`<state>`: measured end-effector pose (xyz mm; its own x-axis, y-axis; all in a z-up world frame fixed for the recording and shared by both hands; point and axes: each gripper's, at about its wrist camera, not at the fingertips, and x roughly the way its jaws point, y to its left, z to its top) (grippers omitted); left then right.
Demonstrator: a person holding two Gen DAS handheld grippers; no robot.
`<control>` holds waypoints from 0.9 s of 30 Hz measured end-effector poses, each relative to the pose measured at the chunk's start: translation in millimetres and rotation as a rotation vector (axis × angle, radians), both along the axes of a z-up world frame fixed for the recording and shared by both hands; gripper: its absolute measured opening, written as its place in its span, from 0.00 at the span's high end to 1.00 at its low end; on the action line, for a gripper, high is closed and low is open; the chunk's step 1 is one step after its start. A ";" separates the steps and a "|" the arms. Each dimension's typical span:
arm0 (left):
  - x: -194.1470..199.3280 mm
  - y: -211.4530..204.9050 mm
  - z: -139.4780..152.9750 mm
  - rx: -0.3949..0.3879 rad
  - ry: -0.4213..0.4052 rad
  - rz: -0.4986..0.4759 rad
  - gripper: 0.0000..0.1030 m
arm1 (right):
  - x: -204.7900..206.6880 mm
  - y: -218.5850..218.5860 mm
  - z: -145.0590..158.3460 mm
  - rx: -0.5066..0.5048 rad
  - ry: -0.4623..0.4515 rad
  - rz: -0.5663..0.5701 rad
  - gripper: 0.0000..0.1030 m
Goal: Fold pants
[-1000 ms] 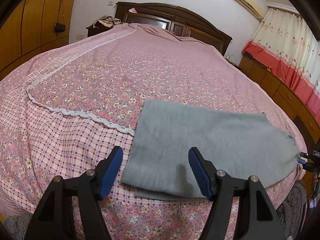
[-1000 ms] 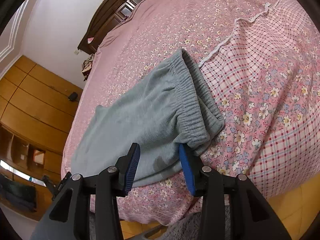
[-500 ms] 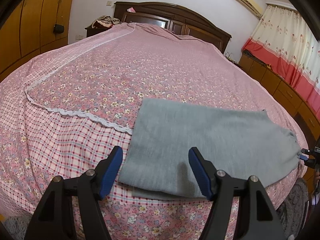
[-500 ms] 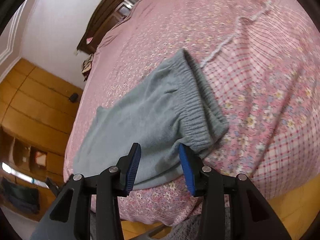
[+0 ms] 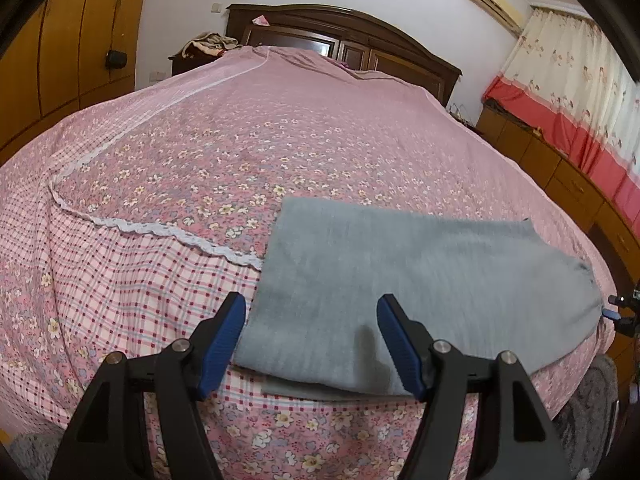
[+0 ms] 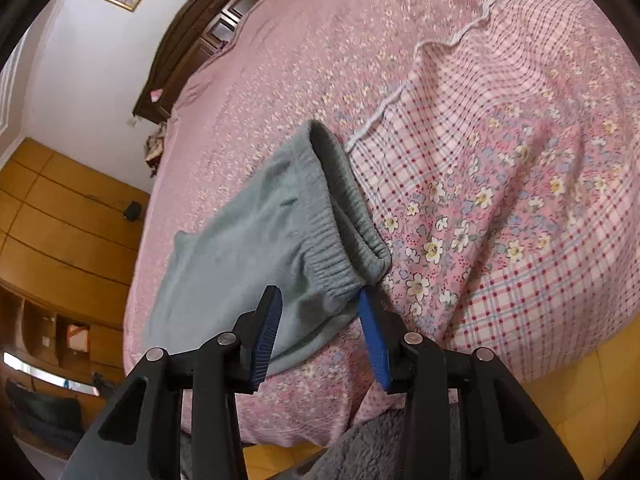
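Since the earlier frame the right gripper [image 6: 320,334] has rolled slightly, and the waistband [image 6: 340,216] now stands lifted and tilted off the bed [image 6: 500,160]. Pants [image 5: 420,288] lie folded flat near the bed's foot edge. Left gripper [image 5: 310,346] hovers released over their leg end; whether the right's half-spread fingers pinch the waistband corner, I cannot tell

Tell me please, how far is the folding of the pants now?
Done: the grey pants lie on the bed with one layer over another. In hand: nothing; the left gripper and right gripper stand open at opposite ends. Left: probably further folds.
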<state>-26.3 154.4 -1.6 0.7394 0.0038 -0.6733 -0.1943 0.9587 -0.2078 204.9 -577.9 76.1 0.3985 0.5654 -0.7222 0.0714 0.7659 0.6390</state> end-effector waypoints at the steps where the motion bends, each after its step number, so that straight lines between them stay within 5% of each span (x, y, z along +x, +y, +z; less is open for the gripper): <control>1: 1.0 -1.9 -0.3 0.004 0.002 -0.001 0.30 | 3.2 1.7 -2.9 -0.011 0.006 0.002 0.59; 2: 1.3 -2.3 -0.7 0.006 0.004 -0.002 0.30 | 4.7 2.8 -7.3 -0.021 0.012 0.005 0.59; 4: 1.9 -2.5 -1.3 0.007 0.006 -0.001 0.30 | 7.4 5.4 -9.3 -0.054 0.013 -0.005 0.79; 7: 3.9 -3.2 -1.3 0.004 0.008 0.003 0.30 | 3.2 5.0 -9.6 -0.059 -0.013 0.000 0.86; 13: 5.4 -7.0 -2.9 0.008 0.011 0.001 0.30 | -3.0 -4.5 12.8 -0.091 -0.105 0.020 0.89; 27: 12.8 -16.4 -7.4 0.014 0.027 -0.005 0.30 | -4.3 -5.3 -7.9 -0.170 -0.061 0.039 0.87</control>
